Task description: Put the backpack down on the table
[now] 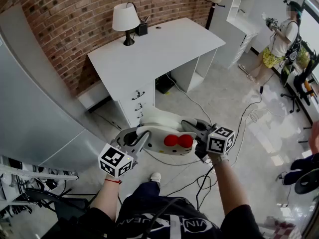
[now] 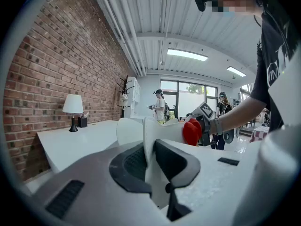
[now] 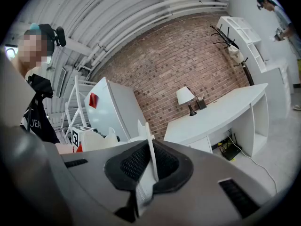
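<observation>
White backpack (image 1: pixel 159 128), red bow (image 1: pixel 178 141), hangs mid-air between both tools, short of white table (image 1: pixel 169 44). Left gripper (image 2: pixel 149 164) clamped on thin side flap, right gripper (image 3: pixel 149 166) pinching opposite edge. Probably light, soft, saggy; grip edges

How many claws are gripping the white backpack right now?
2. The left claw pinches a fold on the backpack's left side, the right claw a fold on its right side; both show plainly.

White backpack (image 2: pixel 162 131) in the left gripper (image 2: pixel 153 166)
Jaws pinch its thin edge; a lamp (image 2: pixel 73 108) stands at the tabletop's (image 2: pixel 89 138) wall-side edge.
</observation>
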Demonstrator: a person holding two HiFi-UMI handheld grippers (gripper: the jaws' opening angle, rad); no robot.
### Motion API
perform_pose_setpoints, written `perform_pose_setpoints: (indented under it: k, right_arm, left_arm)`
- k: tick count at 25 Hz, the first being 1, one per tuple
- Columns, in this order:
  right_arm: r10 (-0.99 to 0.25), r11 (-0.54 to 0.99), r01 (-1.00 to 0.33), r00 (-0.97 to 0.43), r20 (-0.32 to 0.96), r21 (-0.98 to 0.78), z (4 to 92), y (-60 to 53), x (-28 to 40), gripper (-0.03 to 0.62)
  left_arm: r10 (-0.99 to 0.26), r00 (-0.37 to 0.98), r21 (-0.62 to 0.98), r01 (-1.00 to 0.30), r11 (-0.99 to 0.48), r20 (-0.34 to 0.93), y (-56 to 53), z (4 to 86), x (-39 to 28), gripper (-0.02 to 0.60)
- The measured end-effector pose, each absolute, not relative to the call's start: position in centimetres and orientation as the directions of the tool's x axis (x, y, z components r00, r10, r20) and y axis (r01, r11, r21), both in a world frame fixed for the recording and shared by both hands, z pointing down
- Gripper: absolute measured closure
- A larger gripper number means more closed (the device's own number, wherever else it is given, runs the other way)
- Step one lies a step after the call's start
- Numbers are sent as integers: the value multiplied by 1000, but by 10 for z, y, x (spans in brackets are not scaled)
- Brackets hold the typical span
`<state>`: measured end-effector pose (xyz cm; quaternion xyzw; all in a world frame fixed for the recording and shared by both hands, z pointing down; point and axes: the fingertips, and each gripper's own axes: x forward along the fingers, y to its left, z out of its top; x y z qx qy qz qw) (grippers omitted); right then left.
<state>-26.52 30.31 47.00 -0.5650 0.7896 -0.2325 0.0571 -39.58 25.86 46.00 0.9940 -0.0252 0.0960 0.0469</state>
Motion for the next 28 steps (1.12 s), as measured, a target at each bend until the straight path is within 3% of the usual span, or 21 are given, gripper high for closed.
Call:
perform_pose_setpoints:
  k: [28]
  right_arm:
    - [-920, 278, -871, -363, 149, -404, 464, 202, -225, 579]
  left_arm:
    - [-80, 985, 73, -92, -993, 154, 162, 456, -359, 536]
